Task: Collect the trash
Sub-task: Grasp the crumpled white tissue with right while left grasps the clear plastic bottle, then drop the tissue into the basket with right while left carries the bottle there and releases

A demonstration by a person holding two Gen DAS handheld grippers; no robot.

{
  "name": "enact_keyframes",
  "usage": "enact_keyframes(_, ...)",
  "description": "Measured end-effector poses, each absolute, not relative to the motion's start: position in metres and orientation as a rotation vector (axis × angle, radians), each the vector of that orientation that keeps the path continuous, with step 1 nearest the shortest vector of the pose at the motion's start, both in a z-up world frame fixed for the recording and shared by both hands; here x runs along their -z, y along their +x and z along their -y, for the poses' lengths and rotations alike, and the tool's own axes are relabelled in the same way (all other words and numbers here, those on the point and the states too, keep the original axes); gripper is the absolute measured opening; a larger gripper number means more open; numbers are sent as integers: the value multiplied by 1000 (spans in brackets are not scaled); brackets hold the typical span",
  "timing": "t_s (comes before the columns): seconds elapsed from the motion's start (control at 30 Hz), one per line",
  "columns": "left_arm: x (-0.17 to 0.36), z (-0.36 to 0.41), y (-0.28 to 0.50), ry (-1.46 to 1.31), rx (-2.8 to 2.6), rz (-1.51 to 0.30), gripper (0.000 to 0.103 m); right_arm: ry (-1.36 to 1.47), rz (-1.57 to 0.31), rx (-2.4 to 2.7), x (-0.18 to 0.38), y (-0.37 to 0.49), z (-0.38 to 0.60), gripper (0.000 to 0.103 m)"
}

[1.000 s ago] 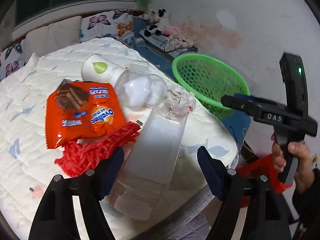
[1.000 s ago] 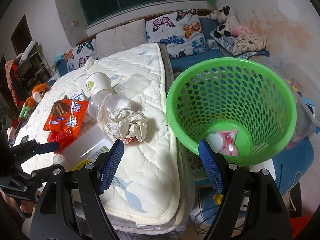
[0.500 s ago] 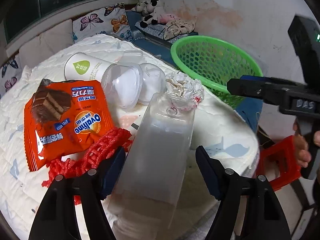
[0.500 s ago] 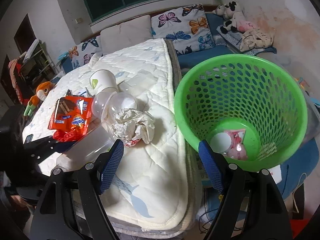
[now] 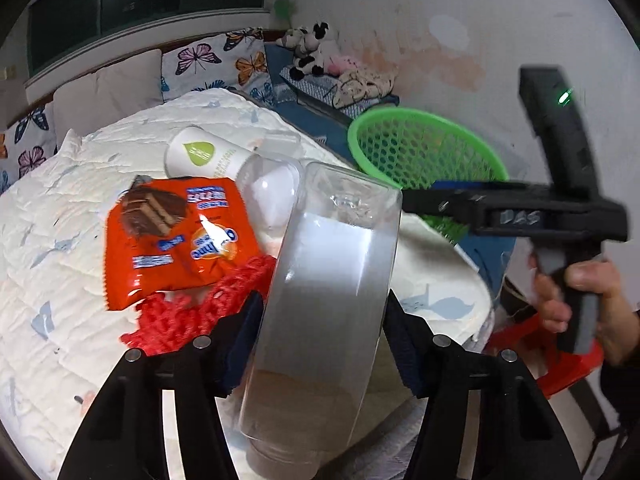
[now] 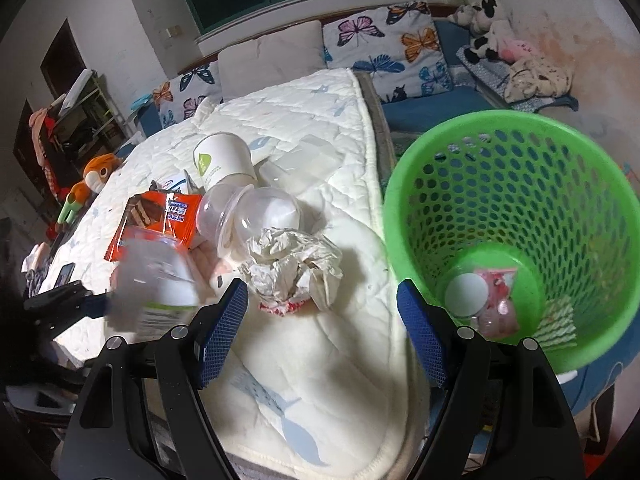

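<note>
My left gripper [image 5: 322, 334] is shut on a clear plastic bottle [image 5: 328, 292] and holds it lifted above the bed; the bottle also shows blurred in the right wrist view [image 6: 154, 280]. An orange snack wrapper [image 5: 176, 236], red netting [image 5: 192, 308], a white paper cup [image 5: 200, 156] and clear domed lids [image 6: 256, 216] lie on the white quilt [image 6: 320, 360]. A crumpled paper ball [image 6: 294, 268] lies just ahead of my open, empty right gripper [image 6: 322, 336]. The green mesh basket [image 6: 516, 232] stands right of the bed with some trash in its bottom.
Butterfly pillows [image 6: 384, 48] line the far side of the bed. Stuffed toys [image 6: 492, 36] and cloth lie beyond the basket by the wall. A red stool [image 5: 548, 356] stands on the floor near my right hand. An orange plush toy [image 6: 92, 176] lies at the left.
My left gripper has closed on the clear bottle and lifted it off the quilt. My right gripper has shifted slightly toward the bed and stays open.
</note>
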State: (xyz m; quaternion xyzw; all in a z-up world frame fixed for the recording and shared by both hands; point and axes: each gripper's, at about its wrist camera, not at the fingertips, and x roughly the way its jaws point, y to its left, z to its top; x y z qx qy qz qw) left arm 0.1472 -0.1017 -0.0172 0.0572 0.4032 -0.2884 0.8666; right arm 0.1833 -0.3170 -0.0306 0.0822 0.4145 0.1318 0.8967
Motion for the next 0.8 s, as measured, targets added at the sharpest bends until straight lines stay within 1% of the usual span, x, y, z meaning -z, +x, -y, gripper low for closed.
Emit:
enact_keyframes(0.3,0,81,156,39,599,-826,57,127,-889,-289,45,202,295,75)
enact_keyframes(0.4,-4,80,156,34,597,-818,56,136,-894,-298,48,207,294,70)
enact_keyframes(0.6,-12,80,162,2,613,-823,56,135,-884,-315,44,204,292,55)
enact_keyframes(0.8,-24,91,169,-10,643,-816,56,185,-846,-312,29,195,311,53)
